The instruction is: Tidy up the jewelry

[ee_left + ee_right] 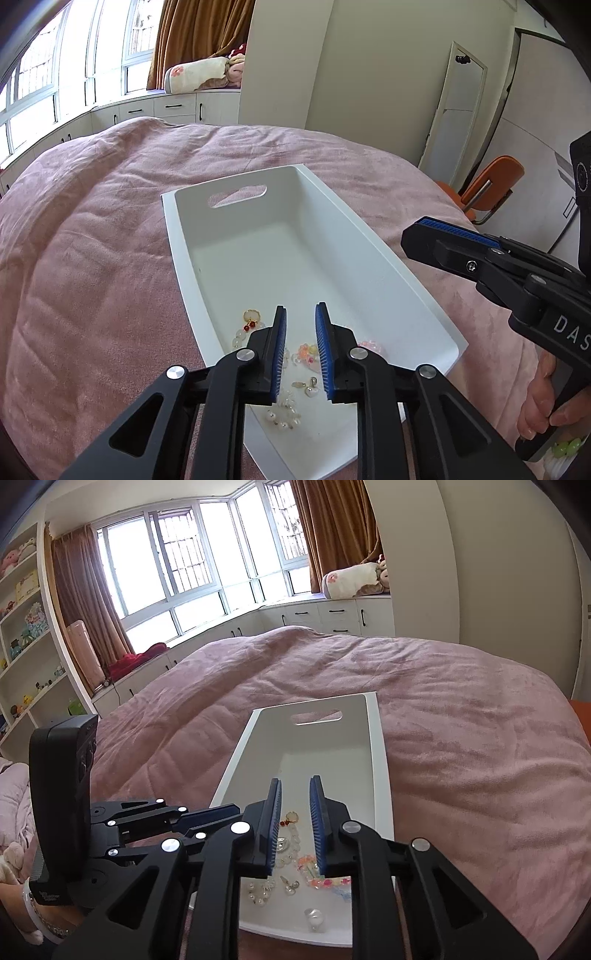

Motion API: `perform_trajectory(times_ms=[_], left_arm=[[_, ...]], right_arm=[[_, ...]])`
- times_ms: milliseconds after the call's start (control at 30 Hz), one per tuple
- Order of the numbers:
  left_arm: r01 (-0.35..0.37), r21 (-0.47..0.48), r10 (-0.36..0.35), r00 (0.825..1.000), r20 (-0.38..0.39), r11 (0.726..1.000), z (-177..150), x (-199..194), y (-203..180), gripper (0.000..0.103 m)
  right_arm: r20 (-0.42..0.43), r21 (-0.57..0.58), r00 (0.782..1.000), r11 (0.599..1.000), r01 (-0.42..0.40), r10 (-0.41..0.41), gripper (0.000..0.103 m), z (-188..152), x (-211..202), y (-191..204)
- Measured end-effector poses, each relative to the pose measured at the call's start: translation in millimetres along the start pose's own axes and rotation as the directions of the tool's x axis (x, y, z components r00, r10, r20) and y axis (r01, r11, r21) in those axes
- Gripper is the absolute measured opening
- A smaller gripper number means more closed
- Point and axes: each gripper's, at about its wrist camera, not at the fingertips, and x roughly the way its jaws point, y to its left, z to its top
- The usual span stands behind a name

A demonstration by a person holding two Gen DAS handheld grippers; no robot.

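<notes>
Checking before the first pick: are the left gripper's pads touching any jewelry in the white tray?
Cannot tell. In the left wrist view the left gripper stands open over the jewelry, nothing pinched between its pads; a height gap doesn't show.

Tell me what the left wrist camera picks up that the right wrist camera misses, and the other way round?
Only the left wrist view shows an orange chair and a tall mirror leaning against the wall, plus a hand gripping the right hand-held gripper. Only the right wrist view shows the shelves of toys, the red cushion under the window and a wrist with bracelets. Both show the white tray on the pink bedspread, loose jewelry at its near end, the brown curtains and the window.
</notes>
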Motion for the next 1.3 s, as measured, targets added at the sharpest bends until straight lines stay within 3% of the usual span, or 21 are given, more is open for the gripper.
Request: perform_trajectory(times_ms=[100,333,567,733,1000,1300], left_arm=[[-0.009,0.008,0.009,1.0,0.006,1.0,-1,-2,-1,0.034],[-0.067,0.06,0.065,0.997,0.037,0.996,1,-12,-9,0.061],[-0.114,0.121,0.106,0.992,0.071,0.986,1,-27,-19,0.079],[-0.133,0.086,0.124,0.987,0.102,0.987,-3,-43,-18,0.092],[-0.186,0.05,0.179,0.976,0.121,0.981,-26,-64,-7,0.093],[-0.264,0.007,0.26,0.954,0.148,0.964,-54,-76,-5,0.094]], right_arm=[[0.016,-0.003,1.0,1.0,0.014,-0.014,0.05,0,-3,2],[0.052,-0.026,0.997,0.998,0.051,-0.049,0.071,2,-13,8],[0.117,-0.072,0.986,0.99,0.125,-0.116,0.098,9,-36,21],[0.151,-0.067,0.974,0.982,0.179,-0.168,0.098,9,-55,27],[0.174,-0.092,0.952,0.958,0.272,-0.253,0.098,-14,-75,36],[0.144,-0.032,0.956,0.964,0.262,-0.255,0.098,-55,-77,27]])
